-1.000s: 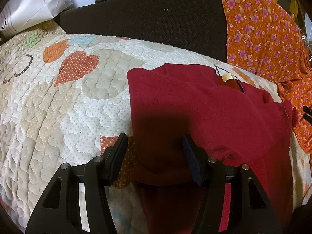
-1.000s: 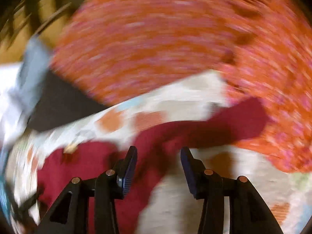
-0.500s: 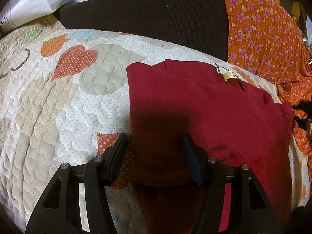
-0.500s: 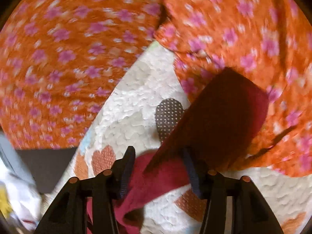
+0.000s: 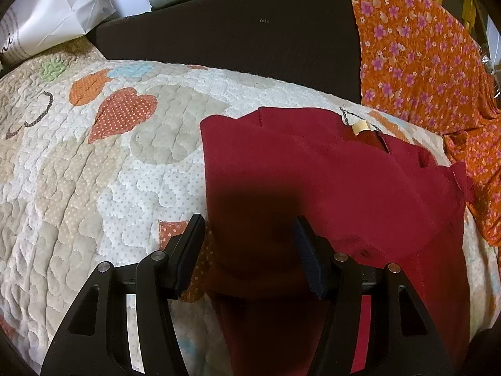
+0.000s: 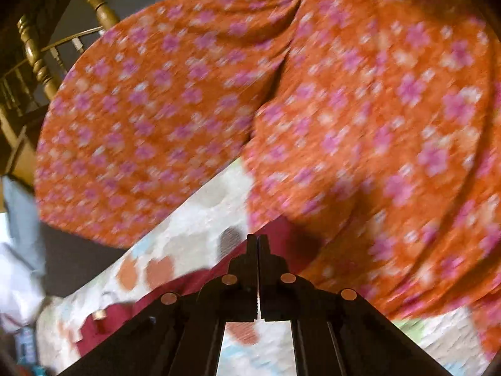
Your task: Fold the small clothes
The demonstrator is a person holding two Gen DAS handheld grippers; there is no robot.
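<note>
Right gripper (image 6: 257, 240) is pinched fully closed with nothing visibly in it, left gripper (image 5: 249, 250) sits half-open over the red garment (image 5: 313, 188) near the quilt's (image 5: 94, 188) right edge, so I'd guess we're mid-fold, next needing a fresh grab.

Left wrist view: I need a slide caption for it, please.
Open left gripper hovers over a partly folded red garment on a heart-patterned quilt.

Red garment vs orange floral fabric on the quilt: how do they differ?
The red garment is plain, with no print; the orange floral fabric carries pink flowers. The red garment lies flat on the quilt, with a small tag at its far edge; the orange floral fabric lies draped and creased at the quilt's edge. Both are soft cloth, and they meet at the right.
</note>
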